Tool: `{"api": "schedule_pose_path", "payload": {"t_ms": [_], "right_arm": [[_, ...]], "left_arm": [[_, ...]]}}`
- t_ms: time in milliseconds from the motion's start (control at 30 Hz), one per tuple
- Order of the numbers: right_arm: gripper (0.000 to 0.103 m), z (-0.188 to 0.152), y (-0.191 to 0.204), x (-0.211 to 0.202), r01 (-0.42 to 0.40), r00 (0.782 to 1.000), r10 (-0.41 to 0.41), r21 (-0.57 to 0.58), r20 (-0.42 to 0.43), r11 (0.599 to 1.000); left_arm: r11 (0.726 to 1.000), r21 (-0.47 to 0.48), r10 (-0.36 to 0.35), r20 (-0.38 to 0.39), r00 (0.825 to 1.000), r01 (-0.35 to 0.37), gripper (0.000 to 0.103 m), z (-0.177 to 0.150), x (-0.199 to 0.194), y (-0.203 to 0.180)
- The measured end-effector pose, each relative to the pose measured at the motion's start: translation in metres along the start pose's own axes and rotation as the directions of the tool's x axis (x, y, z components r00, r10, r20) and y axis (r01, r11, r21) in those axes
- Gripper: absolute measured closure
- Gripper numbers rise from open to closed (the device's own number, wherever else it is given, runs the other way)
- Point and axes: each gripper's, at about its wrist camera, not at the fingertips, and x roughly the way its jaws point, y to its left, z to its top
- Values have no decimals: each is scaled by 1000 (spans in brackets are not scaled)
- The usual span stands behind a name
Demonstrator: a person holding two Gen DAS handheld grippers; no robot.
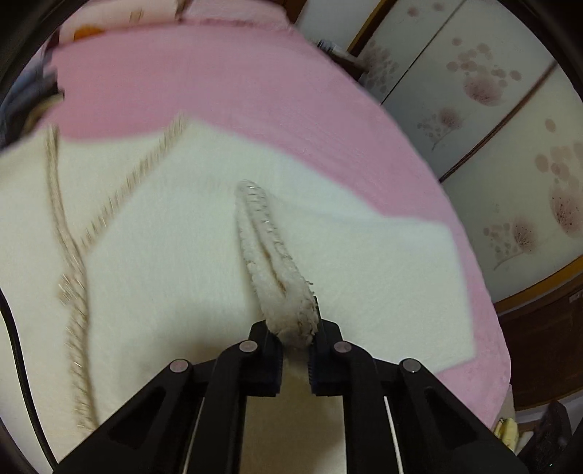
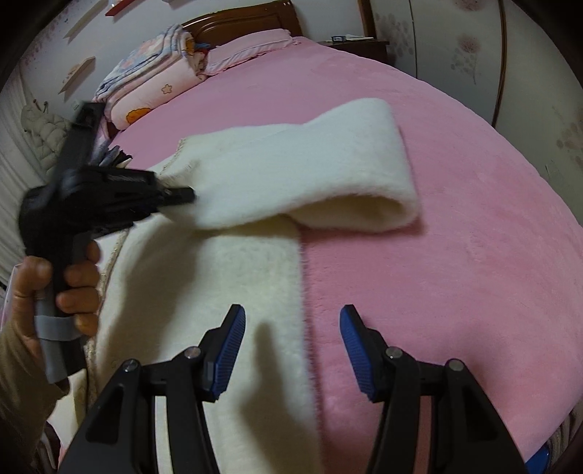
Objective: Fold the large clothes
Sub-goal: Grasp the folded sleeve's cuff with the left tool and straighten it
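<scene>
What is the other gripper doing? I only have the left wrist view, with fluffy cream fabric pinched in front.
Observer: The right gripper is open and holds nothing, hovering over the side edge of the fluffy cream garment.
Operator: And the piece I hold?
Observer: It is a sleeve lifted off the pink bedspread and carried across the garment's body.
Operator: Anything beyond the bed?
Observer: Folded floral quilts stacked by the wooden headboard.
</scene>
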Motion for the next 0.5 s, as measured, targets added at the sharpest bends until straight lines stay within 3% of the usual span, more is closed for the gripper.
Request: {"api": "schedule_pose_path", "payload": {"t_ms": [100,267,400,500], "right_arm": [[49,9,-7,2,4,1000,-4,13,2,1000],[49,40,-1,19,33,999,-33,9,19,999],[49,63,13,42,56,998,-56,-3,11,998],[49,79,25,62,45,999,-45,-7,-6,999]], "left_arm": [[999,43,16,148,989,-22,95,26,-54,-17],[998,29,45,322,946,-57,96,61,-124,-12],[995,-30,104,405,908,-100,96,78,-155,12],[990,-86,141,415,899,-116,96,79,-169,42]]}}
